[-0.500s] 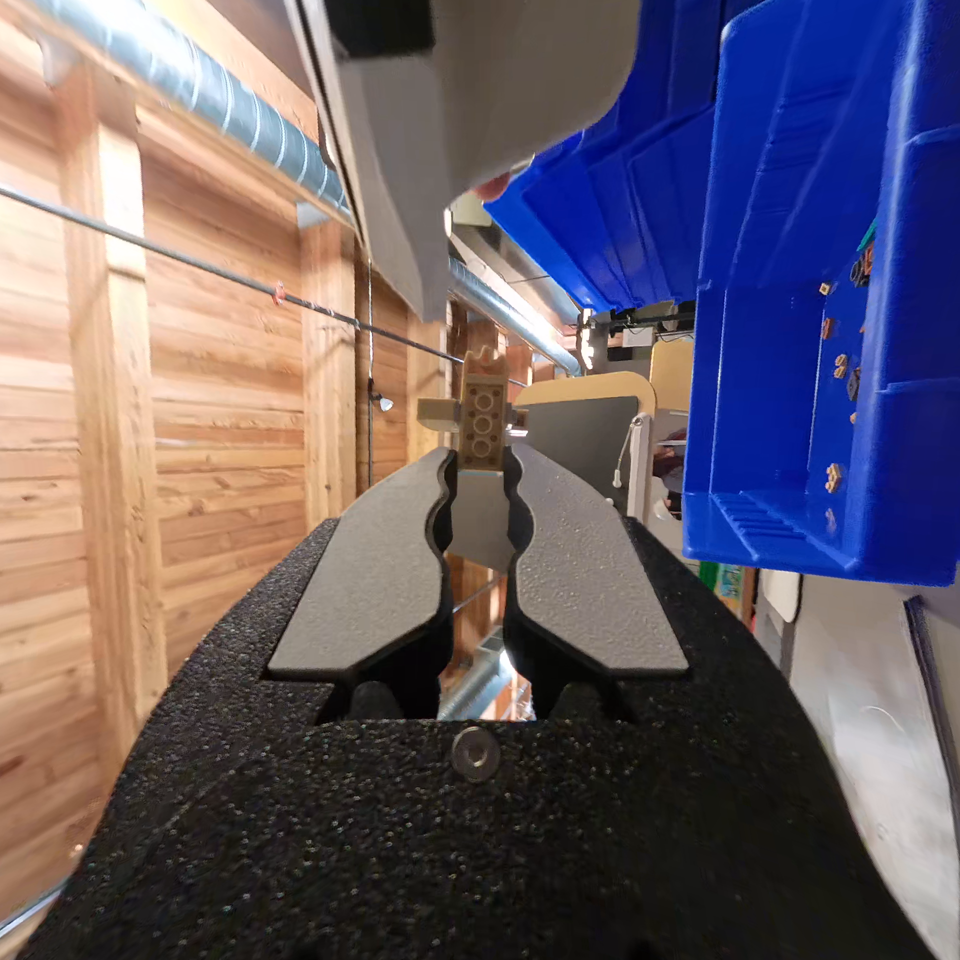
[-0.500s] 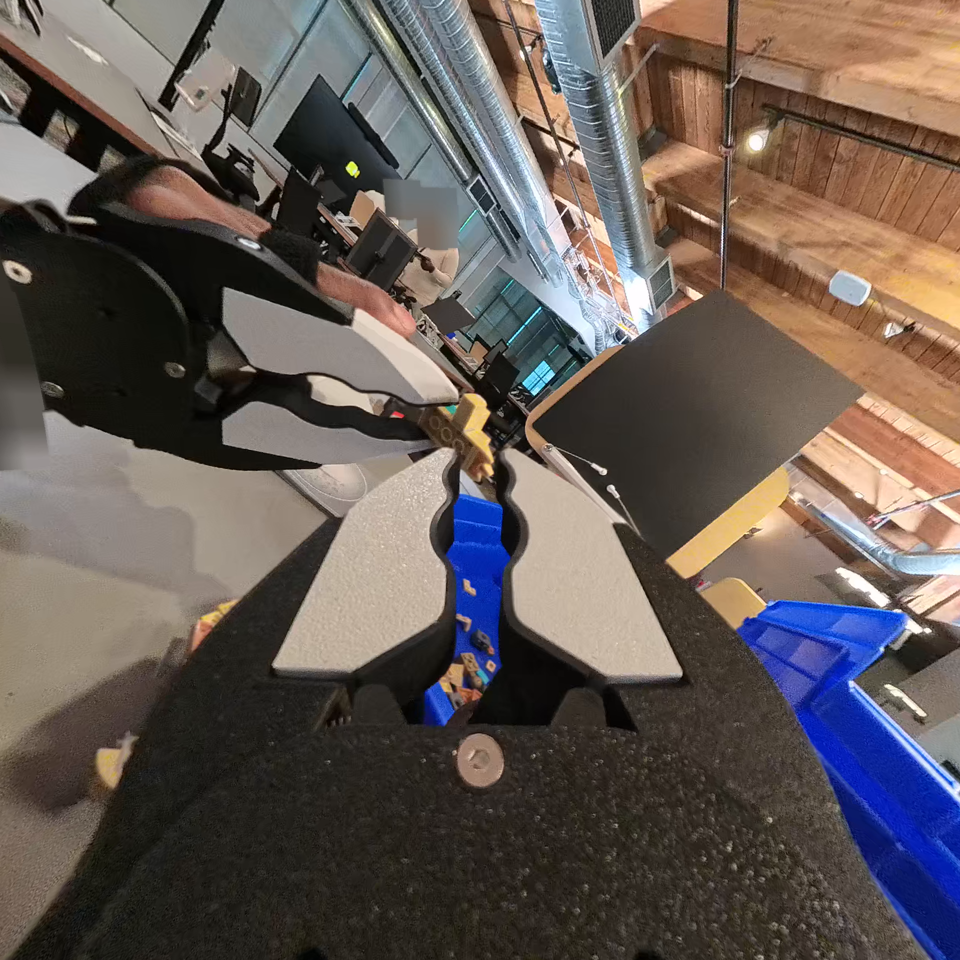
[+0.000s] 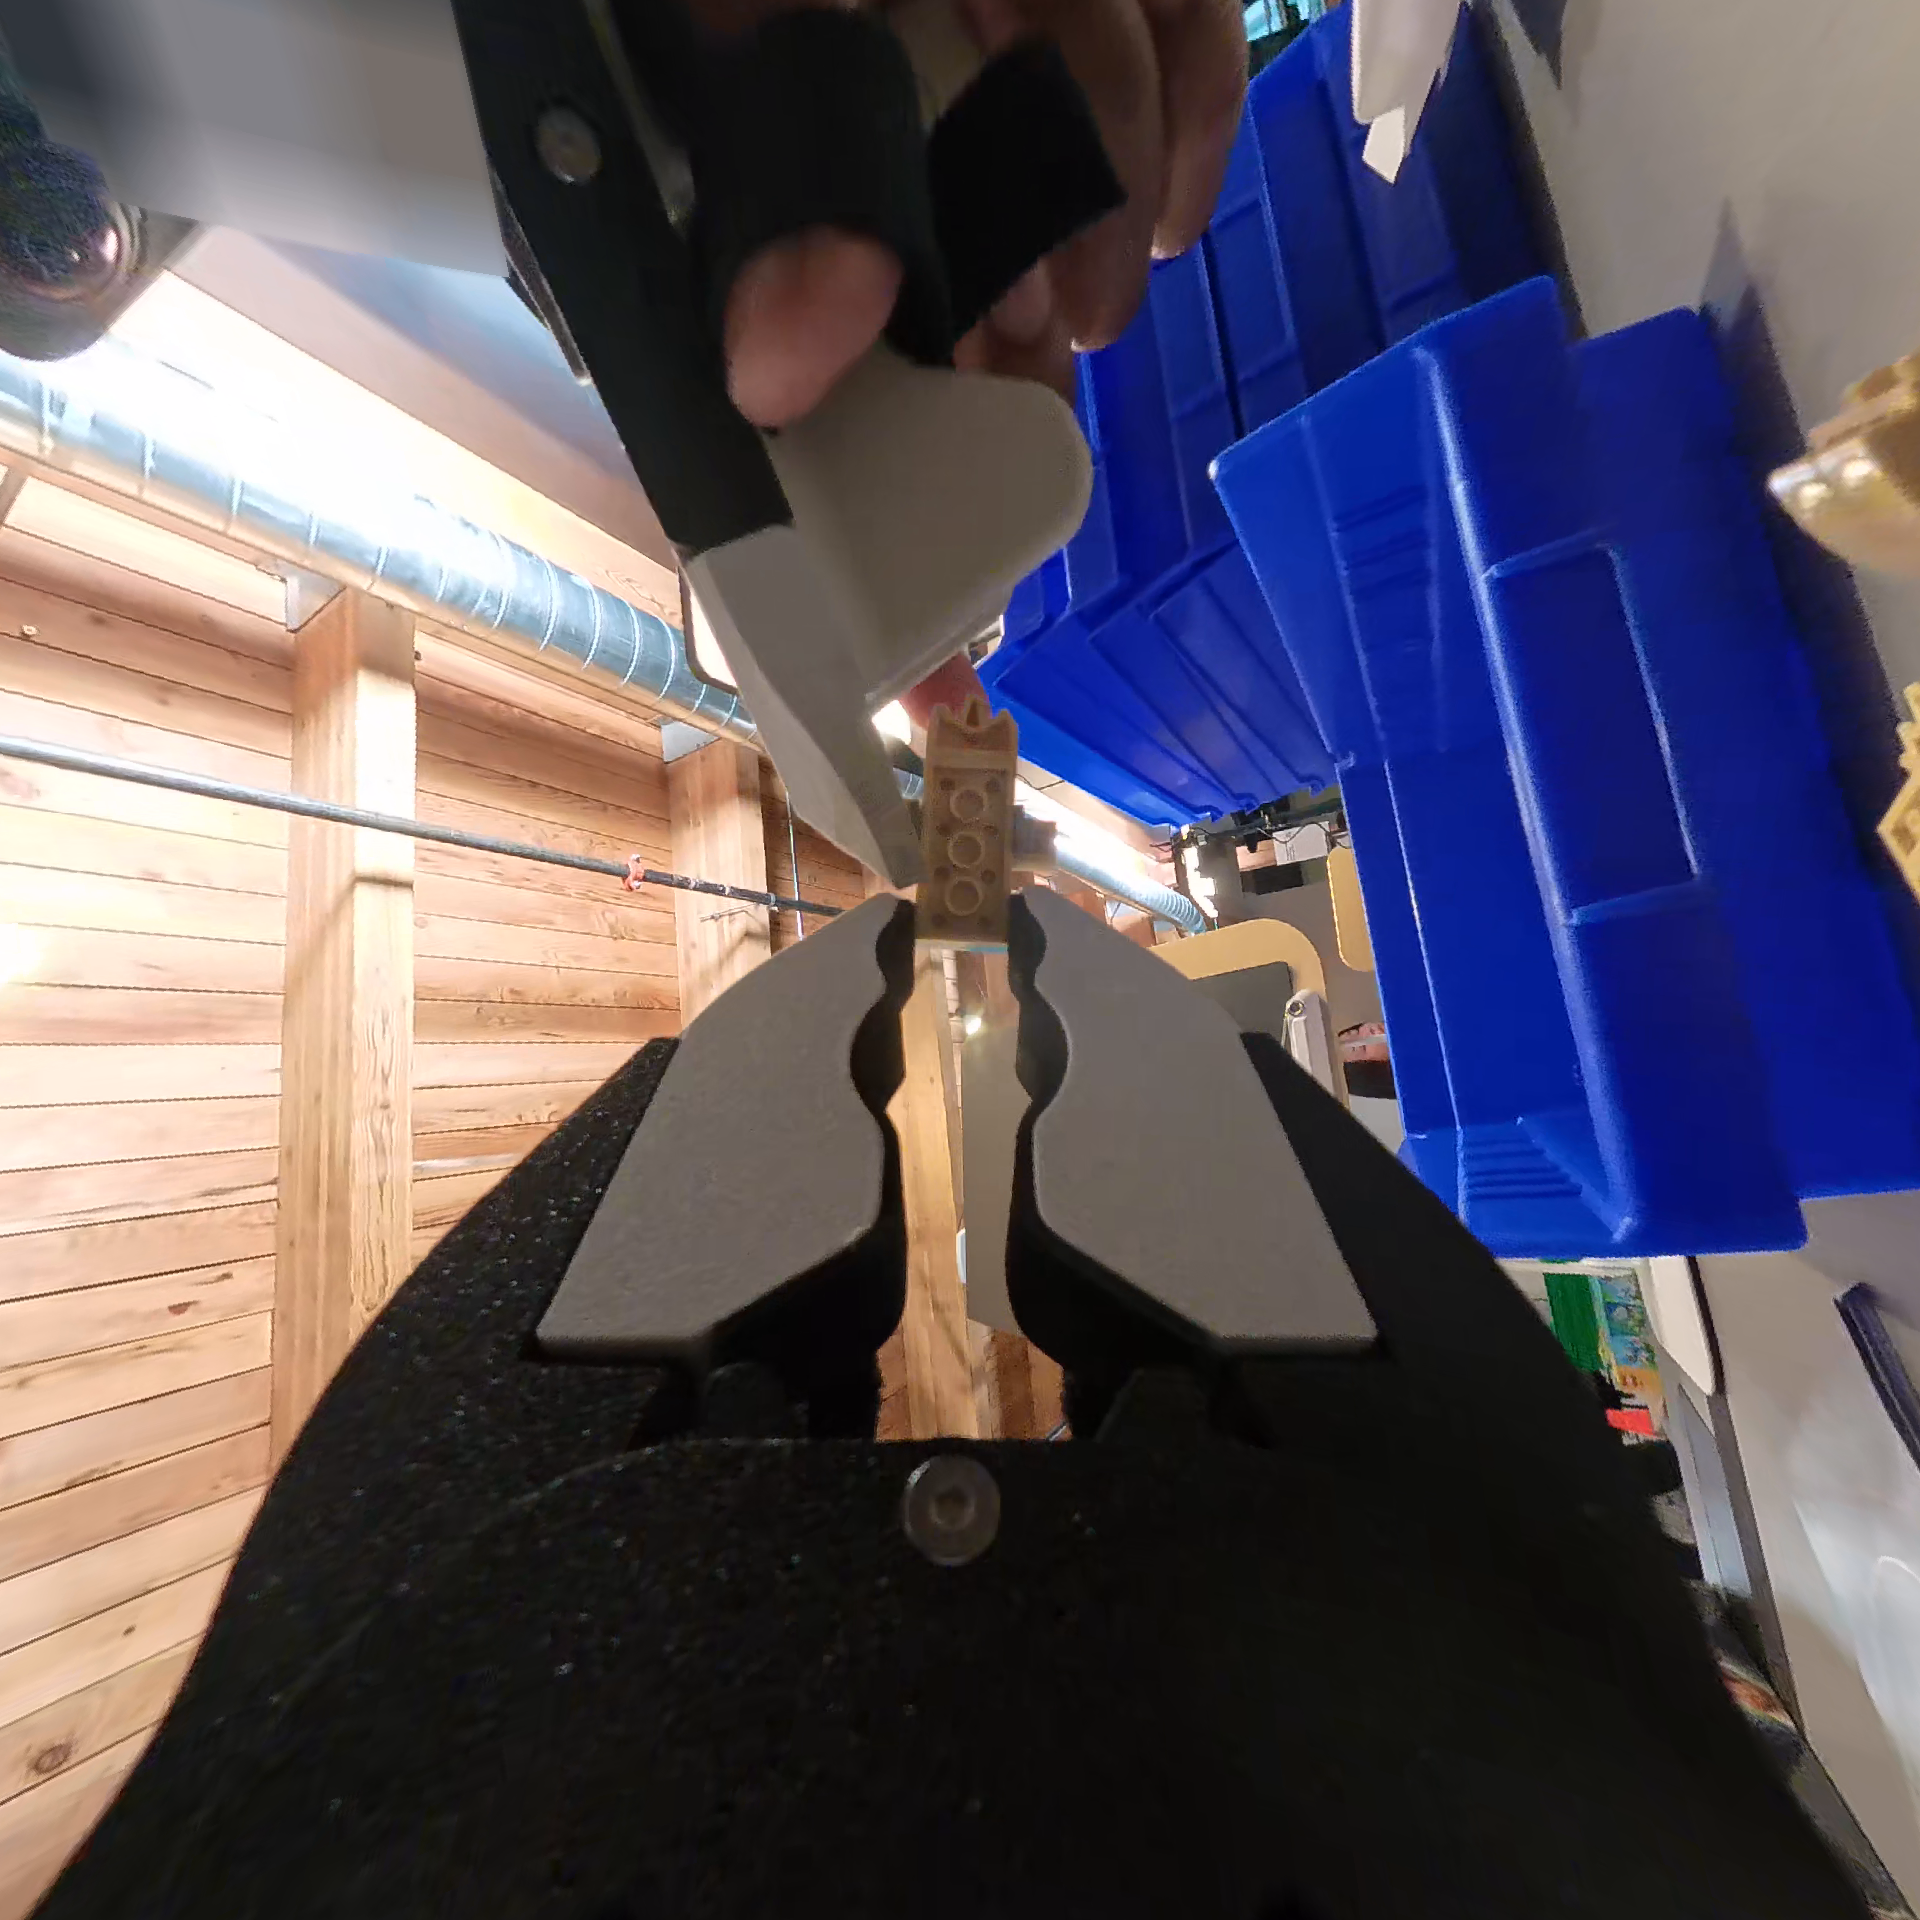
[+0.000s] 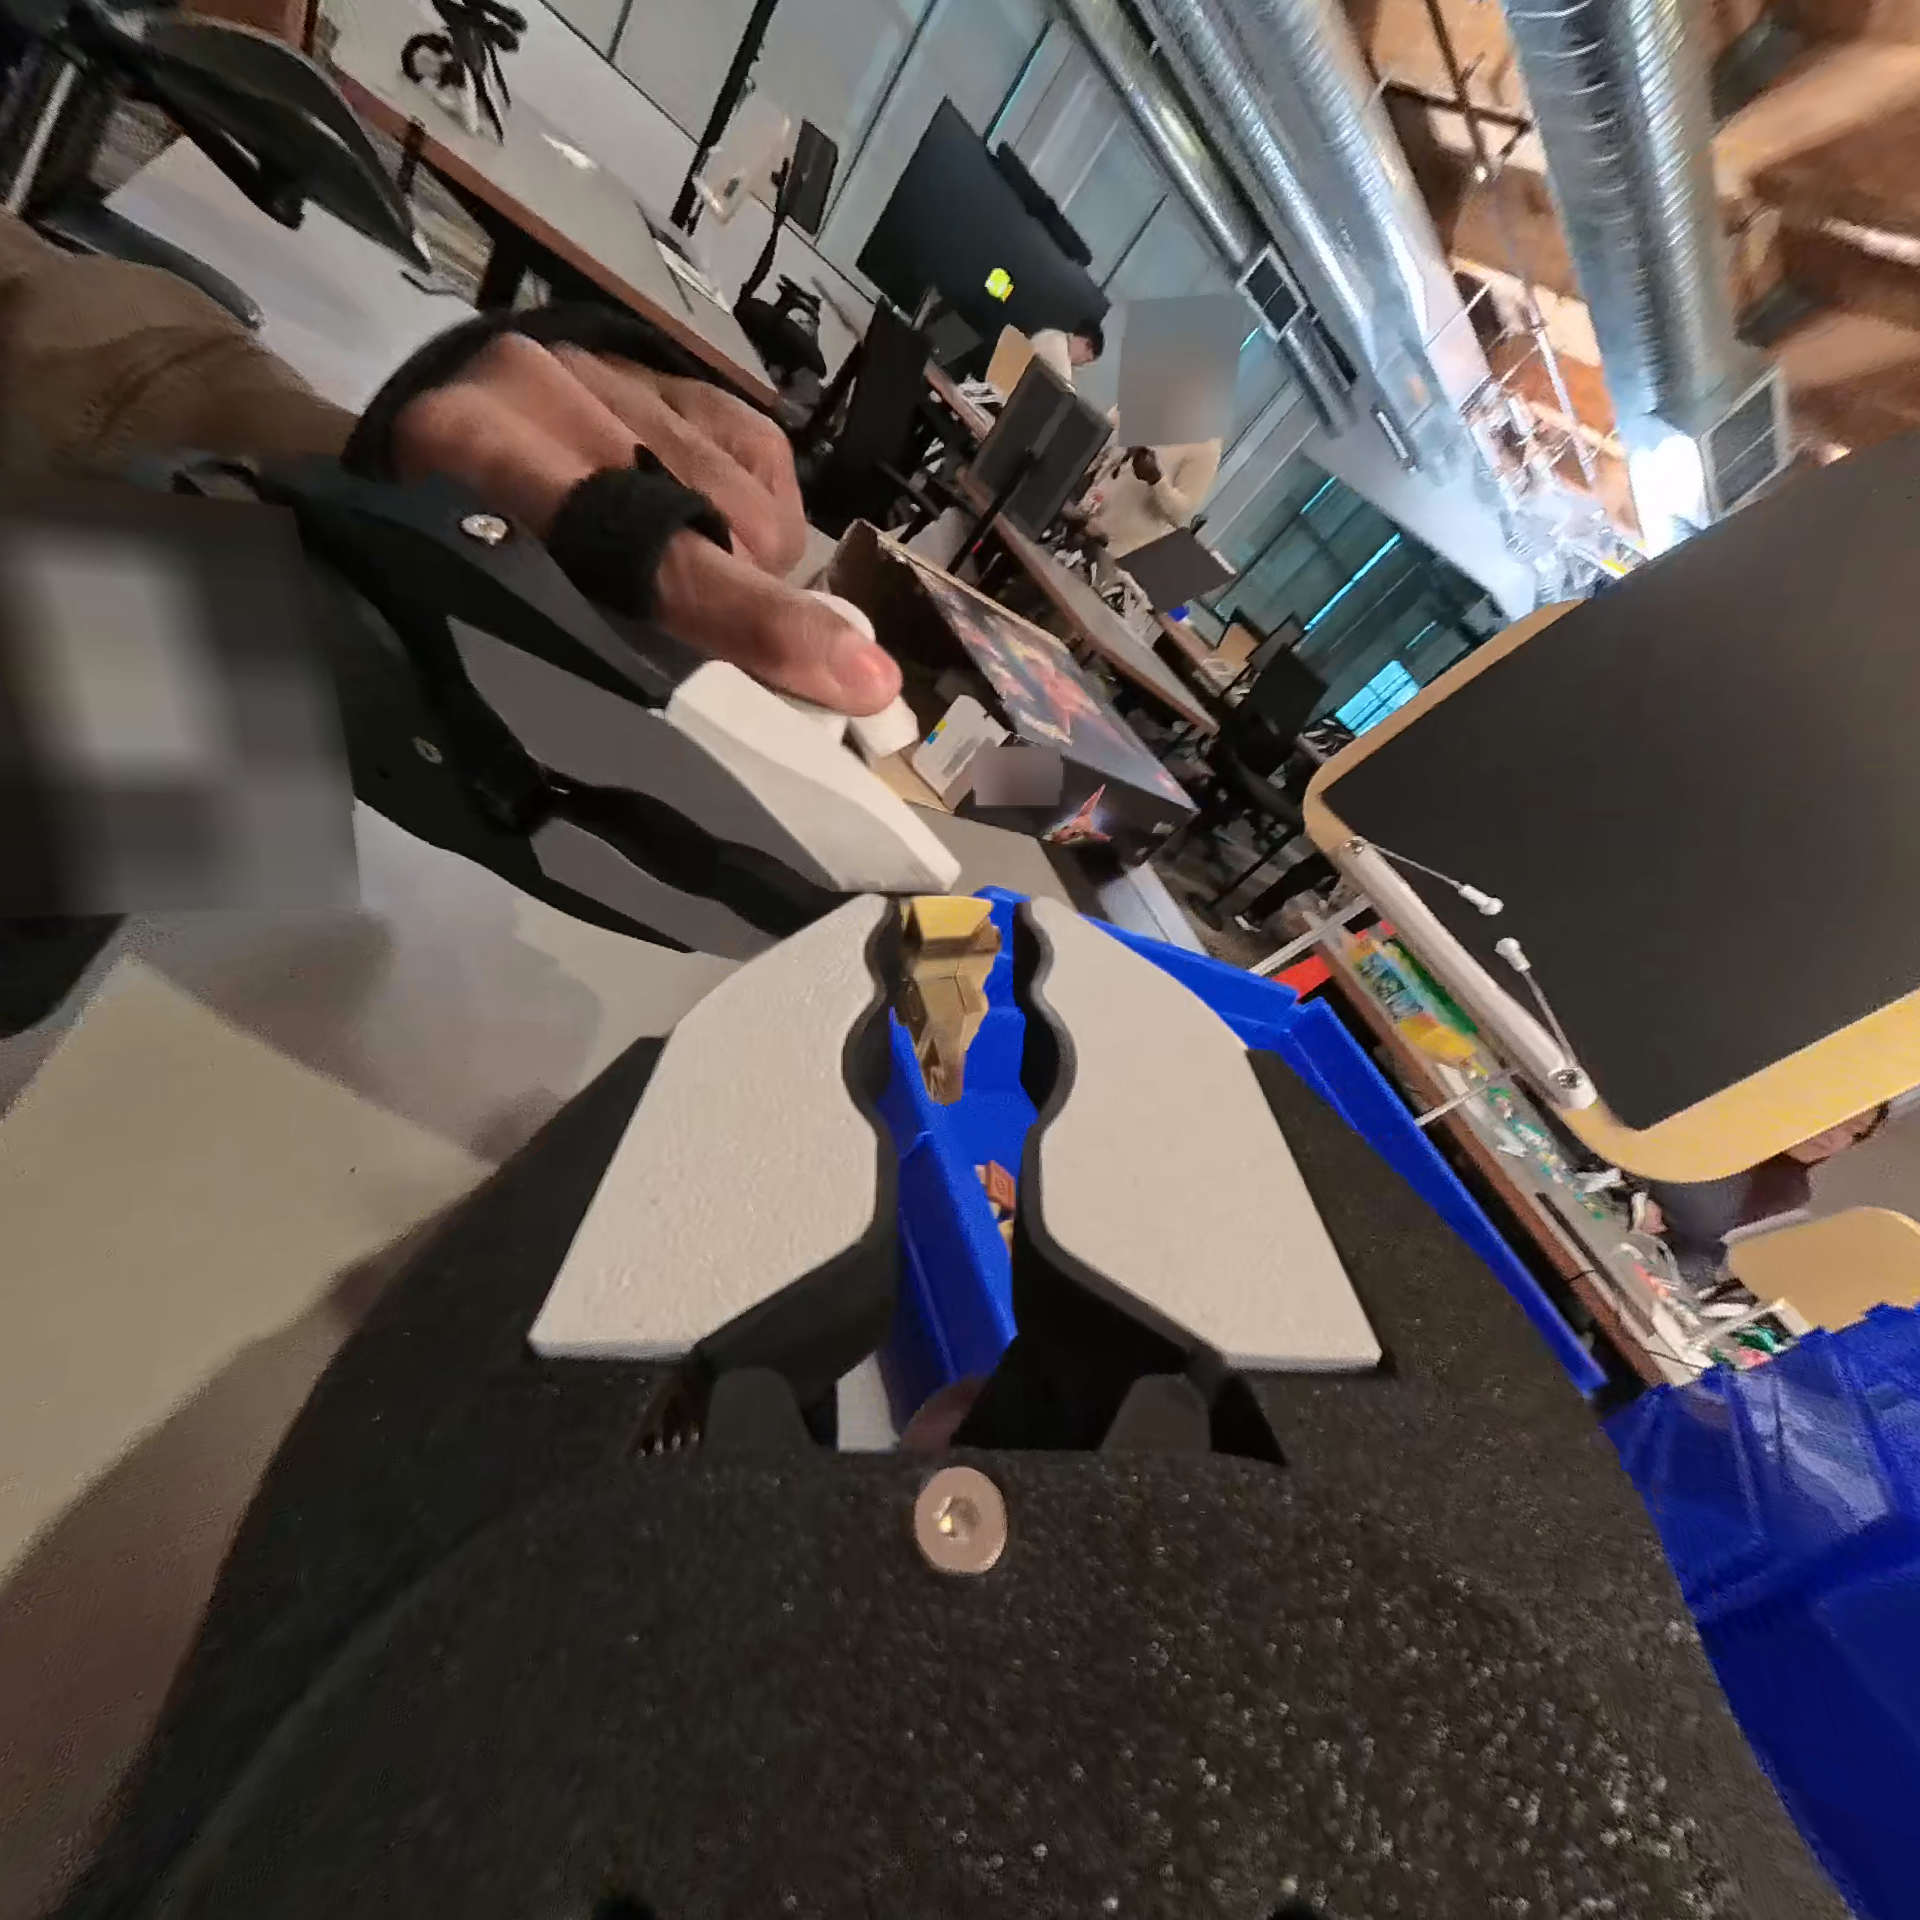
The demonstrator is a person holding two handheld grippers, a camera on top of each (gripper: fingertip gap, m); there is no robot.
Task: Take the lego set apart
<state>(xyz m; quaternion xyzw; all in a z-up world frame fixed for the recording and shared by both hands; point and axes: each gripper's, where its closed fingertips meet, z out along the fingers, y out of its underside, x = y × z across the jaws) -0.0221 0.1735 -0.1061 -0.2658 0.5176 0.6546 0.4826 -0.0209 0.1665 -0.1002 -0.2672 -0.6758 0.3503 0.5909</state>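
Note:
My left gripper [image 3: 961, 920] is shut on the lower end of a small tan brick assembly [image 3: 966, 821], which sticks up from its fingertips. In the left wrist view the right gripper comes down from above, and one of its grey fingers [image 3: 831, 748] lies against the assembly's left side. In the right wrist view my right gripper [image 4: 951, 920] is open. The tan assembly [image 4: 940, 987] stands between its fingers, close to the left one, with a gap on the right. The left gripper's fingers [image 4: 821, 800] reach in from the upper left, held by a hand [image 4: 675, 499].
Blue bins [image 3: 1558, 727] stand close on the right of the left wrist view, with loose tan bricks [image 3: 1860, 478] beside them. One blue bin [image 4: 1247, 997] holding small bricks lies under the right gripper. A grey table [image 4: 312, 987] and a black panel [image 4: 1610, 779] are nearby. My left and right fingertips are right by each other.
My right gripper's jaws have widened and no longer pinch the tan assembly, which now sits deeper between its fingers. My left gripper has kept its hold. Both views have swung.

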